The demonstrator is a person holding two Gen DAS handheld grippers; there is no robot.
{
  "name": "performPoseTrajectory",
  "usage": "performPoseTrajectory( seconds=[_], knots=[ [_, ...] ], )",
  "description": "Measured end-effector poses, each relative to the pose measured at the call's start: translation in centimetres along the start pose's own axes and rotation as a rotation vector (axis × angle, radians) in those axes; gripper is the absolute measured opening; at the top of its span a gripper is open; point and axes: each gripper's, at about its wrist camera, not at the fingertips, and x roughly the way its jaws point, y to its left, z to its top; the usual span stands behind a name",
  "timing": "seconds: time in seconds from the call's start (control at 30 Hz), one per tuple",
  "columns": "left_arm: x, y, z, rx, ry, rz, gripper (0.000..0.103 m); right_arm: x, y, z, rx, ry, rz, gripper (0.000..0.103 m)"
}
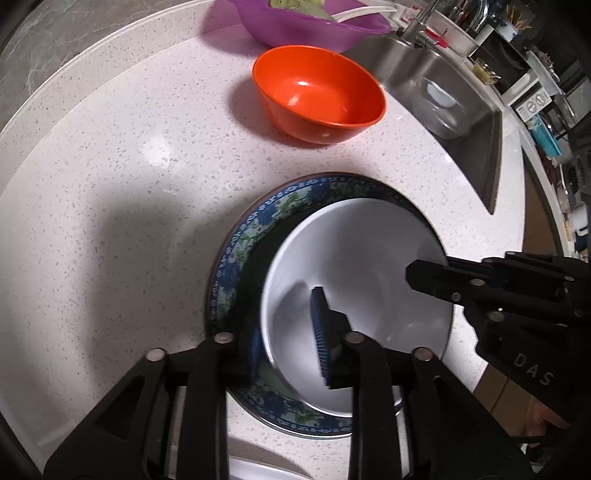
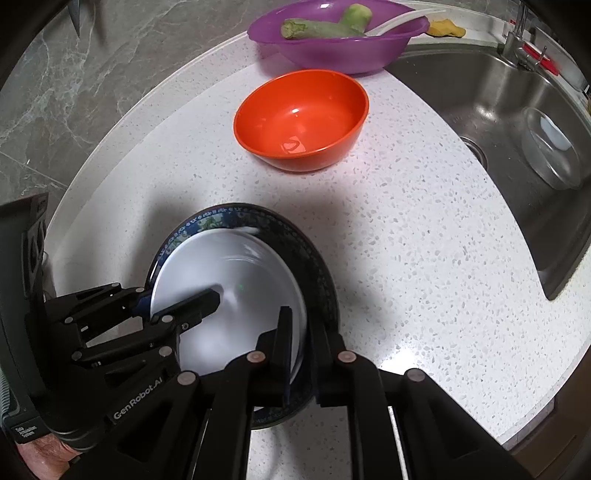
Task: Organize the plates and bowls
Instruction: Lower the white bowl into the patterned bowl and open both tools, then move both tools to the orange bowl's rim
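A white bowl (image 1: 362,266) (image 2: 229,266) sits inside a blue flower-patterned plate (image 1: 236,251) (image 2: 317,266) on the speckled counter. My left gripper (image 1: 284,339) (image 2: 177,295) straddles the bowl's left rim, one finger inside and one outside. Its pads stand apart from the wall, so it is open. My right gripper (image 2: 301,332) (image 1: 432,267) is shut on the bowl's right rim, one finger in the bowl and one over the plate. An empty orange bowl (image 1: 317,92) (image 2: 299,118) stands farther back.
A purple bowl (image 2: 332,48) (image 1: 303,26) with green vegetables and a white spoon sits at the back by the wall. The steel sink (image 2: 498,110) (image 1: 461,122) on the right holds a clear glass bowl (image 2: 550,147). The counter's front edge lies close below the plate.
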Motion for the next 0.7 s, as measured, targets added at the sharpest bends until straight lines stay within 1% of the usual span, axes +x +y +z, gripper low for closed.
performPoseTrajectory(
  seconds=[0.03,0.1,0.13,0.17,0.23,0.27,0.3,0.33,0.37,0.4,0.43,0.47,0.5,0.57,0.6,0.63,0.67,0.7],
  knots=[
    [-0.3,-0.1,0.0,0.003,-0.01,-0.005,0.031,0.0,0.0,0.0,0.001,-0.002,0.004,0.012],
    [-1.0,-0.4,0.1,0.01,-0.029,-0.02,0.049,-0.2,0.0,0.0,0.004,-0.007,0.006,0.012],
    [-1.4,-0.2,0.1,0.014,-0.037,-0.02,0.053,-0.4,0.0,0.1,0.005,-0.012,0.009,0.013],
    [-1.8,-0.3,0.1,0.018,-0.047,-0.021,0.056,-0.5,0.0,0.1,0.006,-0.017,0.013,0.016],
    [-2.8,-0.4,0.3,0.022,-0.063,-0.046,0.057,-1.2,-0.1,0.2,0.009,-0.033,0.02,0.019],
    [-3.3,-0.1,0.4,0.022,-0.068,-0.057,0.06,-1.8,-0.3,0.1,0.015,-0.049,0.028,0.023],
    [-3.9,0.3,0.8,0.023,-0.078,-0.069,0.068,-2.3,-0.5,0.2,0.02,-0.06,0.037,0.03],
    [-4.6,0.6,1.1,0.022,-0.086,-0.069,0.072,-3.0,-0.9,0.4,0.027,-0.078,0.051,0.034],
    [-5.1,1.2,1.7,0.022,-0.096,-0.064,0.076,-3.8,-1.3,0.5,0.036,-0.102,0.065,0.043],
    [-5.5,1.7,2.3,0.022,-0.109,-0.056,0.08,-5.0,-2.0,0.9,0.048,-0.14,0.08,0.05],
    [-6.0,2.5,3.1,0.021,-0.125,-0.031,0.084,-5.8,-2.8,1.4,0.057,-0.171,0.093,0.053],
    [-6.5,3.4,4.1,0.017,-0.142,-0.001,0.096,-6.6,-3.6,1.9,0.068,-0.202,0.103,0.058],
    [-6.9,4.1,4.9,0.016,-0.159,0.015,0.102,-7.3,-4.3,2.5,0.082,-0.231,0.108,0.064],
    [-7.7,5.4,6.7,0.044,-0.224,0.053,0.102,-8.3,-6.2,3.8,0.118,-0.289,0.111,0.071],
    [-7.8,5.9,7.3,0.05,-0.25,0.056,0.102,-8.6,-7.3,4.8,0.138,-0.309,0.119,0.072],
    [-7.6,6.7,8.2,0.033,-0.264,0.049,0.102,-8.5,-8.1,5.5,0.149,-0.315,0.139,0.072],
    [-7.0,7.2,9.0,0.009,-0.226,0.054,0.102,-8.0,-9.1,6.6,0.169,-0.305,0.174,0.072],
    [-6.2,7.8,9.7,-0.011,-0.172,0.05,0.102,-7.4,-9.7,7.2,0.185,-0.293,0.193,0.073]
  ],
)
